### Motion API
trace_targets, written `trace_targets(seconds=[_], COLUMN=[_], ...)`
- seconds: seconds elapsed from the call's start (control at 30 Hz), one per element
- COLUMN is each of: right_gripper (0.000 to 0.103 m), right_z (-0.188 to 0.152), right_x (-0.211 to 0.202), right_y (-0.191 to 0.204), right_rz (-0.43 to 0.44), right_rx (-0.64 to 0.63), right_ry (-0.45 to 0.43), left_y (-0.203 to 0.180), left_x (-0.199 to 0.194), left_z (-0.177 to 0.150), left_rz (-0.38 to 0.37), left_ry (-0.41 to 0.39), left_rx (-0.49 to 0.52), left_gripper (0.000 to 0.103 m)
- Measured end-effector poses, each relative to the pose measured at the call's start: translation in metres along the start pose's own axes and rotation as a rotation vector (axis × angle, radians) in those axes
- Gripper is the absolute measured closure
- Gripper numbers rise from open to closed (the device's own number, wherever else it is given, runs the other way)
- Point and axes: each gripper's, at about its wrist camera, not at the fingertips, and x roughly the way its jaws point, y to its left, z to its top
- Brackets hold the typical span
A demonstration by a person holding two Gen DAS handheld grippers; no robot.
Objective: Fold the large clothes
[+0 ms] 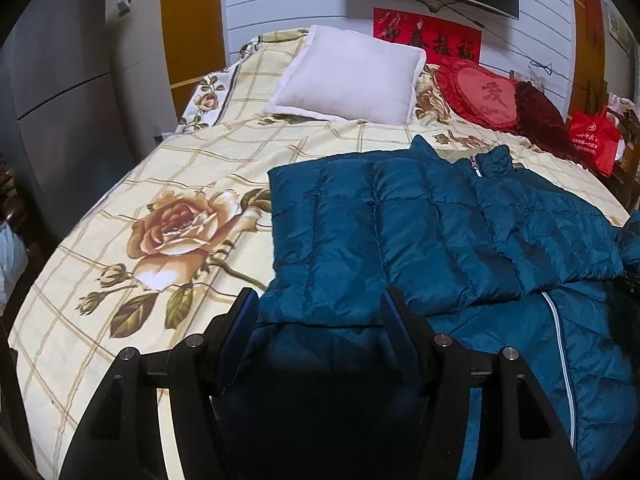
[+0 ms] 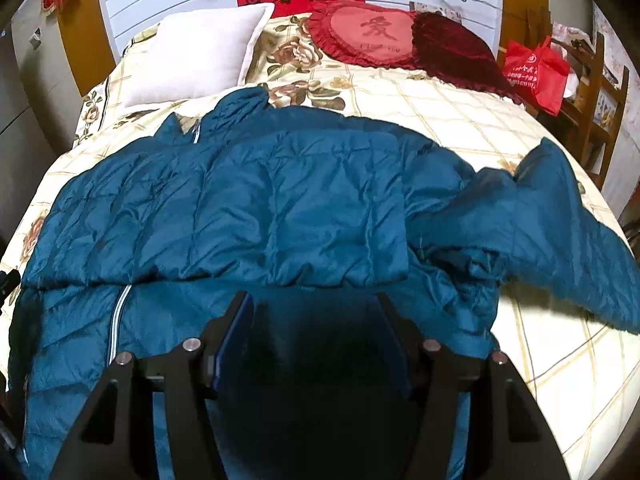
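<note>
A teal quilted down jacket [image 1: 420, 224] lies front-up on the bed, its left sleeve folded across the chest and its white zipper [image 1: 560, 360] showing below. In the right wrist view the jacket [image 2: 248, 208] fills the middle, with the other sleeve [image 2: 560, 232] spread out to the right. My left gripper [image 1: 318, 300] is open, its fingers just above the jacket near the folded sleeve's cuff. My right gripper [image 2: 314, 304] is open and empty above the jacket's lower body.
The bed has a cream floral sheet [image 1: 168, 220]. A white pillow [image 1: 352, 76], a red heart cushion [image 1: 480, 96] and a dark red cushion [image 2: 460, 48] lie at the head. A red bag [image 2: 536, 72] sits on a wooden rack at right. A grey cabinet [image 1: 60, 80] stands left.
</note>
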Motion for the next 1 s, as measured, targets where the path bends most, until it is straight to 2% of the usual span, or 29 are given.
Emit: trace_targets(seconds=[0.1, 0.27, 0.33, 0.57, 1.0], right_gripper=[0.039, 0.038, 0.037, 0.037, 0.034], right_z=[-0.003, 0.0, 0.003, 0.005, -0.046], right_x=[-0.005, -0.007, -0.004, -0.002, -0.036], right_y=[0.001, -0.008, -0.013, -0.013, -0.018], right_rz=[0.005, -0.022, -0.042, -0.019, 0.0], right_rx=[-0.006, 0.013, 0.027, 0.037, -0.023], right_ry=[-0.004, -0.017, -0.018, -0.016, 0.037], left_y=[0.001, 0.004, 0.004, 0.0, 0.002], left_x=[-0.004, 0.002, 0.005, 0.003, -0.028], left_z=[-0.003, -0.007, -0.008, -0.01, -0.033], left_rz=[0.001, -0.054, -0.043, -0.029, -0.061], left_ry=[0.002, 0.052, 0.059, 0.049, 0.075], left_rx=[0.005, -0.039, -0.047, -0.04, -0.058], left_gripper=[0.058, 0.058, 0.058, 0.058, 0.058])
